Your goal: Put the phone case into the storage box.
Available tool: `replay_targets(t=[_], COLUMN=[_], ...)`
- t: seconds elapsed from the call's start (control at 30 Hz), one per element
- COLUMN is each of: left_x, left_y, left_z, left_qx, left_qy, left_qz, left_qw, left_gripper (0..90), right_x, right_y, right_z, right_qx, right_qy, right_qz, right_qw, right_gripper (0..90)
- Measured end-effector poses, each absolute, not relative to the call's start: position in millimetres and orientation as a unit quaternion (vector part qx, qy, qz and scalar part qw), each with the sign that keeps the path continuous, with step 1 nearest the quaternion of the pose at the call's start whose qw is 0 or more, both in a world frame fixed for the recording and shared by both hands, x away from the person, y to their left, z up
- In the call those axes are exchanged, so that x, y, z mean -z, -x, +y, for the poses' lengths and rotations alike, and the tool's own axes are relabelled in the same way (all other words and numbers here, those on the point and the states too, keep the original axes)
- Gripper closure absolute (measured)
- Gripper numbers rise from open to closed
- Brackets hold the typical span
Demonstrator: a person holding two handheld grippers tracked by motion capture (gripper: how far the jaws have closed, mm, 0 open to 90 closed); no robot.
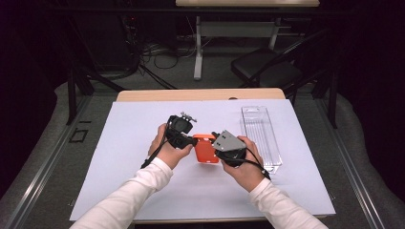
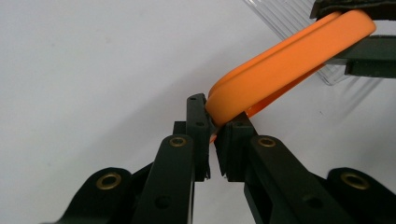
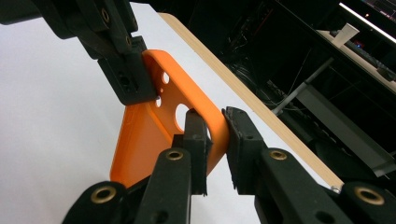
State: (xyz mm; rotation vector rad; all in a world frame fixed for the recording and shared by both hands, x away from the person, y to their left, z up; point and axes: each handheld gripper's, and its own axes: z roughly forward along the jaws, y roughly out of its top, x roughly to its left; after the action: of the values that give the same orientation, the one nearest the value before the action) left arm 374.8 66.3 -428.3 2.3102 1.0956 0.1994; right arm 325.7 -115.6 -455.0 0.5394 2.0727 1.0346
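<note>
Orange phone case [image 3: 140, 140] hangs above the white mat [image 1: 143, 143], and we clamp one rim in the left gripper [image 2: 212, 133] and the opposite rim in the right gripper [image 3: 215, 128]. From above, our hands cover most of it. A clear plastic box [image 1: 260, 136] lies to our right.

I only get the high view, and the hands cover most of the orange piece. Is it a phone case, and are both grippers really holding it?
Observer: It looks like one. In the right gripper view the orange phone case has round camera holes near one corner.
Operator: Is the left gripper clamped on it?
Observer: Yes. In its own view the left gripper pinches the case's rim between its jaws.
Operator: And the right gripper?
Observer: The right gripper has its jaws on either side of the case's side wall, closed on it.
Operator: Is the case flat?
Observer: No, the left gripper view shows it bowed between the two grips.
</note>
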Motion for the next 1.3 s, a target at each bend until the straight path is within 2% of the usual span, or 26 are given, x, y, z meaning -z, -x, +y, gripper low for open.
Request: replay_targets(t=[0.53, 0.97, 1.1, 1.3], left_x=[427, 427, 428, 429], left_y=[-375, -376, -377, -377], left_z=[67, 69, 70, 73], left_qx=[-0.064, -0.054, -0.056, -0.064], left_qy=[-0.859, -0.856, -0.857, -0.861], left_qz=[0.406, 0.395, 0.392, 0.370], left_qw=[0.304, 0.329, 0.331, 0.344], left_gripper=[80.6, 64.2, 61.6, 51.8], right_x=[454, 452, 452, 452], right_y=[-327, -330, -332, -334], right_z=[-121, -131, -135, -140], right_qx=[-0.410, -0.419, -0.424, -0.426], right_qy=[-0.204, -0.203, -0.205, -0.200], right_qz=[0.804, 0.802, 0.801, 0.803], right_qw=[0.378, 0.373, 0.369, 0.366], right_gripper=[80.1, 80.1, 80.1, 80.2])
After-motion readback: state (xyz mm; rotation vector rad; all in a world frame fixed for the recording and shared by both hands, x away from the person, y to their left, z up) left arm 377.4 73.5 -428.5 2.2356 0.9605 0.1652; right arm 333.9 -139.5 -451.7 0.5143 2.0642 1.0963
